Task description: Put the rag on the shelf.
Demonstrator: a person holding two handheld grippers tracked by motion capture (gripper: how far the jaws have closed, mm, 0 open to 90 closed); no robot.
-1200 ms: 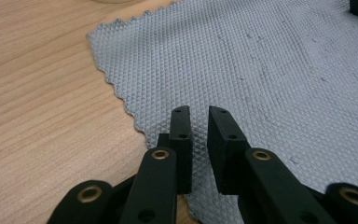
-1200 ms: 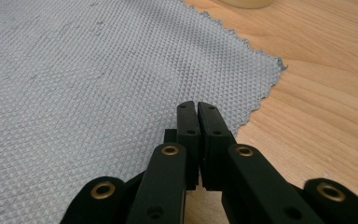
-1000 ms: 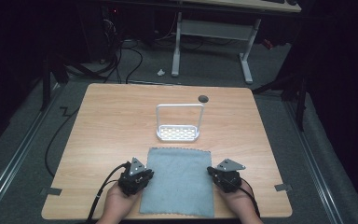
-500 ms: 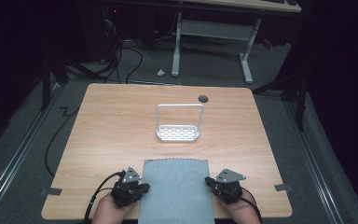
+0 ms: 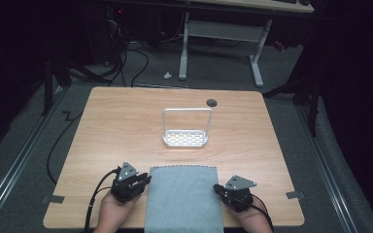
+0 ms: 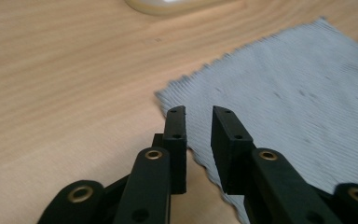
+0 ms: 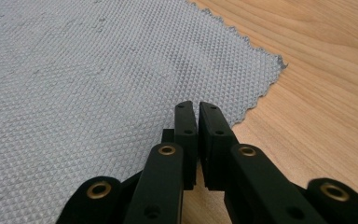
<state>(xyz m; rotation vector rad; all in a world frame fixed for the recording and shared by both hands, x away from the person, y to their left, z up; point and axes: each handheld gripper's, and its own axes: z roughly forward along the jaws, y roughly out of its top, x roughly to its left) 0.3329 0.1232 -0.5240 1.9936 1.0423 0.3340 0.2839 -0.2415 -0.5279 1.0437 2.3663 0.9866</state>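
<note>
A grey cloth lies flat on the wooden table, its near part hanging over the front edge. My left gripper sits at the cloth's left edge. Its jaws have just been opening and stand apart over the cloth's far left corner, with nothing between them. My right gripper is at the cloth's right edge. Its jaws have eased open to a thin slit but remain nearly together, tips over the cloth's zigzag edge, and no fold shows between them.
A white perforated tray with a tall wire handle stands mid-table beyond the cloth. A small dark round spot marks the table behind it. Bare wood lies to both sides. Desk legs and cables are on the floor past the far edge.
Both grippers drew back toward the front edge and the cloth slid with them, now overhanging it. The left gripper then shifted slightly away from the cloth's edge.
</note>
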